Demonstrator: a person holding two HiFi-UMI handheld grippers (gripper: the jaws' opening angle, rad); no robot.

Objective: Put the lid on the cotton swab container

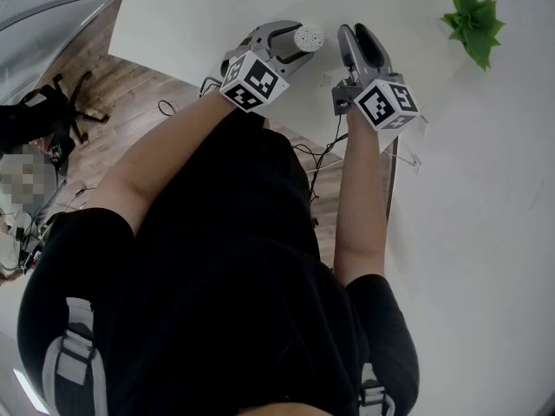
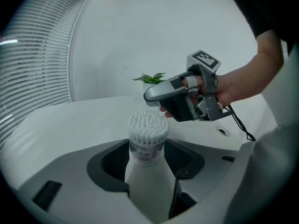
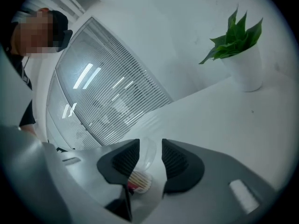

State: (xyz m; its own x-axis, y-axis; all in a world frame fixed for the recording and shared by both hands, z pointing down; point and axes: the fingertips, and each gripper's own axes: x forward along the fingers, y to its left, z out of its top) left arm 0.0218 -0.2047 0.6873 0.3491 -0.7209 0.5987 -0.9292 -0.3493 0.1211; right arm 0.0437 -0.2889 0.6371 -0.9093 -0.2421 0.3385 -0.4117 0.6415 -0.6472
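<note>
The cotton swab container [image 2: 145,141] is a small clear tub packed with white swab tips, its top uncovered. It stands upright between the pads of my left gripper [image 2: 145,158], which is shut on it. In the head view the container [image 1: 308,36] shows at the tip of the left gripper [image 1: 293,48], over the white table [image 1: 191,16]. The clear lid [image 3: 148,148] sits on edge between the dark pads of my right gripper [image 3: 146,157], which is shut on it. The right gripper [image 1: 354,40] hovers just right of the container, slightly apart from it [image 2: 154,94].
A small green plant in a white pot [image 1: 473,20] [image 3: 243,55] stands at the far right of the table. A round cable hole [image 2: 223,131] lies in the tabletop near the right hand. Slatted blinds [image 3: 107,92] fill the left side. Cables hang past the table's near edge [image 1: 316,159].
</note>
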